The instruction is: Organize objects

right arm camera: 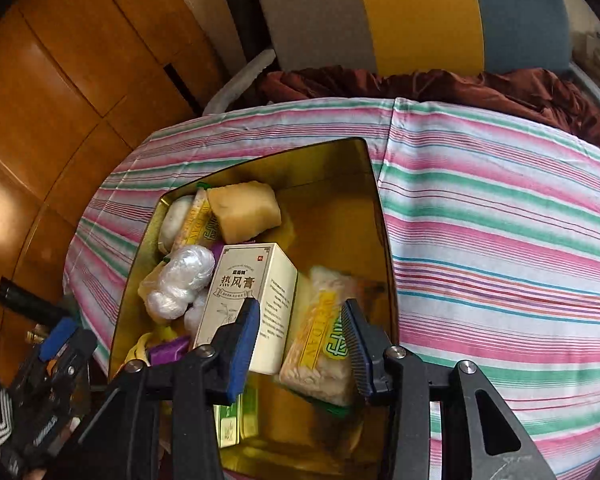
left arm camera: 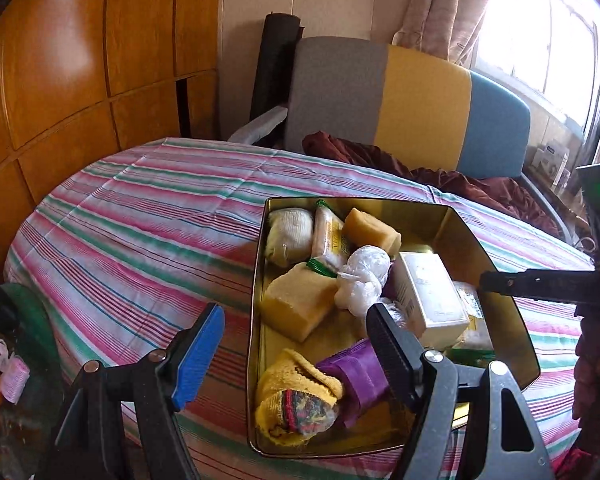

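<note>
A gold metal tin sits on the striped cloth, also in the right wrist view. It holds yellow sponges, a white box with Chinese print, a plastic-wrapped white bundle, snack packets, a purple packet and a yellow knitted sock. My left gripper is open and empty above the tin's near left corner. My right gripper is open and empty, its jaws standing over the snack packet and the box without touching them.
The table has a pink, green and white striped cloth. A grey, yellow and blue chair with dark red fabric stands behind it. Wooden panels line the left. Small items sit at lower left.
</note>
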`<state>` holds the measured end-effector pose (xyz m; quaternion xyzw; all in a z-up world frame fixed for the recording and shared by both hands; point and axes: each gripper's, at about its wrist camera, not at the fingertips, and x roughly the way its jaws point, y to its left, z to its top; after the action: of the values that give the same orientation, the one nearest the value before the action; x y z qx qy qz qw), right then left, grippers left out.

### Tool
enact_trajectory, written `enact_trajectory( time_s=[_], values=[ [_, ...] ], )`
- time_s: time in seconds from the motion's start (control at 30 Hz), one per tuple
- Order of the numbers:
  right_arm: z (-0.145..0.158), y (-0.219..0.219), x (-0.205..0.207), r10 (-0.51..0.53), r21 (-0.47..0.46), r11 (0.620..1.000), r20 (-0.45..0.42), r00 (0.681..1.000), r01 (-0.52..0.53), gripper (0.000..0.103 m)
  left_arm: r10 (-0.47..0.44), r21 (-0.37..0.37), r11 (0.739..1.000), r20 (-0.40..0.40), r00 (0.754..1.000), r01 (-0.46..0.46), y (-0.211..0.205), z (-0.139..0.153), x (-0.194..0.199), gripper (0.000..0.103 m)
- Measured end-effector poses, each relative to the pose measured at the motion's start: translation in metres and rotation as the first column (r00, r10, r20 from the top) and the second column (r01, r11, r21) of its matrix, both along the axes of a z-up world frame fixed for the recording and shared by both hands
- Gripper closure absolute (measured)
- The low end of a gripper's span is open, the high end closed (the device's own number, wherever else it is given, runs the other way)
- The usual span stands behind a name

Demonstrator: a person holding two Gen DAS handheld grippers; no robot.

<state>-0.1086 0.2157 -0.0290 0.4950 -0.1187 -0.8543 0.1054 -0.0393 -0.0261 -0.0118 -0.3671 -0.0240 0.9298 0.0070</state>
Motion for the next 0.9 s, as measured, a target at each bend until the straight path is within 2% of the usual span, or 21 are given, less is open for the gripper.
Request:
enact_trajectory(
  time_s=[0.2, 0.27, 0.33, 0.53, 0.6, 0.73, 0.9],
  values=[
    [-0.011, 0.001, 0.007, 0.015, 0.029, 0.999, 0.01, 1.0, -0.015, 0.059, -0.003, -0.05, 0.999, -0.019, 1.0, 0.002, 0.01, 0.002, 0.003, 0.028],
    [-0.013, -0.001, 0.011, 0.021, 0.042, 0.999, 0.004, 1.0, -0.021, 0.057, -0.008, -0.053, 0.999, -0.032, 0.999, 0.006, 0.013, 0.006, 0.005, 0.028],
    [-0.013, -0.004, 0.016, 0.028, 0.062, 0.998, -0.009, 1.0, -0.028, 0.051, -0.016, -0.049, 0.999, -0.051, 0.999, 0.013, 0.017, 0.01, 0.009, 0.028],
    [-0.006, -0.012, 0.036, 0.026, 0.121, 0.993, -0.086, 0.996, -0.015, 0.025, -0.001, -0.062, 0.998, -0.102, 0.995, -0.005, 0.026, 0.023, 0.018, 0.028],
    [-0.002, -0.014, 0.045, 0.022, 0.138, 0.99, -0.121, 0.992, -0.005, 0.02, -0.001, -0.065, 0.998, -0.1, 0.995, -0.005, 0.028, 0.024, 0.019, 0.028],
    [0.008, -0.019, 0.065, 0.009, 0.188, 0.982, -0.206, 0.979, 0.03, 0.018, 0.008, -0.056, 0.998, -0.096, 0.995, -0.014, 0.03, 0.024, 0.023, 0.028],
    [0.02, -0.024, 0.087, 0.002, 0.205, 0.977, -0.292, 0.956, 0.061, 0.014, 0.014, -0.032, 0.999, -0.088, 0.996, -0.017, 0.03, 0.02, 0.027, 0.03]
  ],
)
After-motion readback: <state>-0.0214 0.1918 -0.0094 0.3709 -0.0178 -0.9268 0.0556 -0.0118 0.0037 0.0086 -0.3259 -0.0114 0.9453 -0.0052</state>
